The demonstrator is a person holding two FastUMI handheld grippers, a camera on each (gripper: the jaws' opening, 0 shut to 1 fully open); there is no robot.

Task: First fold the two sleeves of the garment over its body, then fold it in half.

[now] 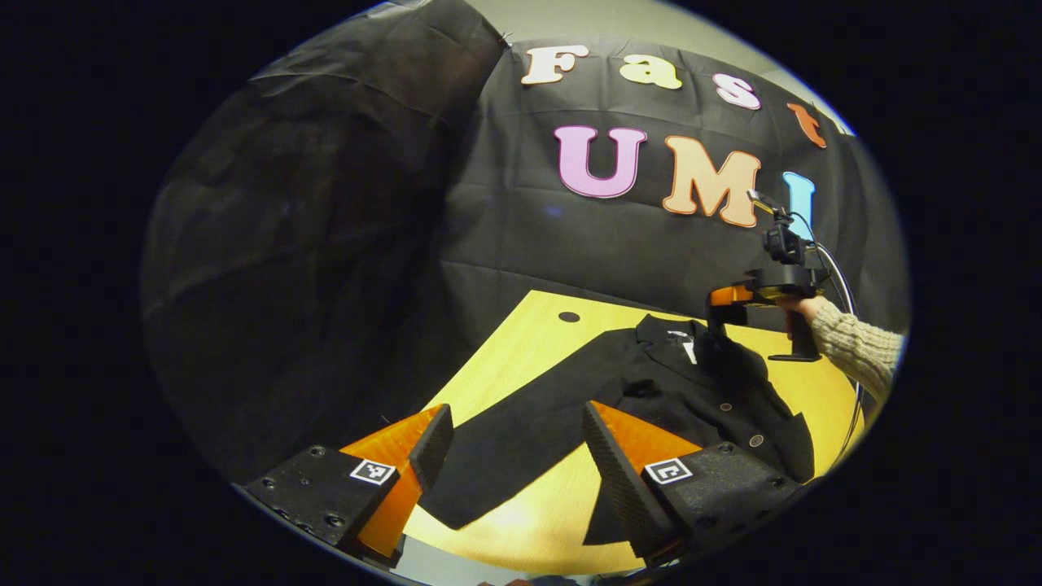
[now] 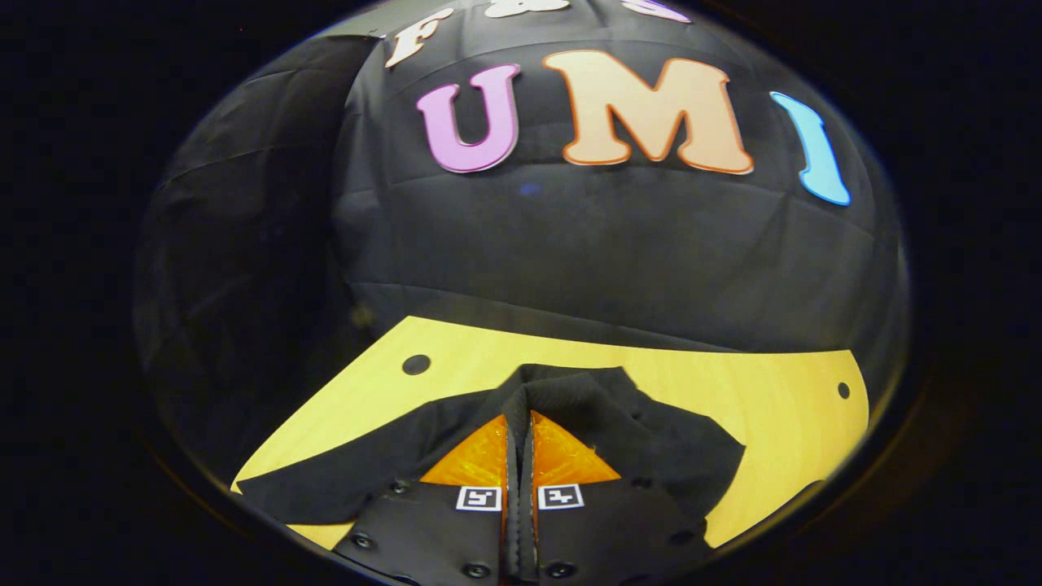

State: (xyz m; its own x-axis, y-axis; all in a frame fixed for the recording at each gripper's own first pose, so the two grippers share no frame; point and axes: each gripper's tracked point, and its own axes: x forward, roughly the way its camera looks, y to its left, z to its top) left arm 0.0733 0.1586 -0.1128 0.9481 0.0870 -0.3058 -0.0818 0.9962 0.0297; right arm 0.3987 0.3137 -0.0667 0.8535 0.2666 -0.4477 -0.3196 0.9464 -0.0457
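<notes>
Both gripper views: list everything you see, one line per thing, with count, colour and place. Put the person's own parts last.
Garment: one, black with buttons down the front, spread flat on the table, one sleeve reaching out toward the left gripper.
Table: one, yellow wood-look top with dark round holes near its far corners, in front of the black cloth wall.
Left gripper: one, open, fingers apart over the outstretched sleeve.
Right gripper: one, fingers closed together at the garment's collar end.
Hand: one, holding the right gripper's handle.
Sleeve of the person: one, beige knit, at the right edge.

No readable text — coded square markers on claws
</notes>
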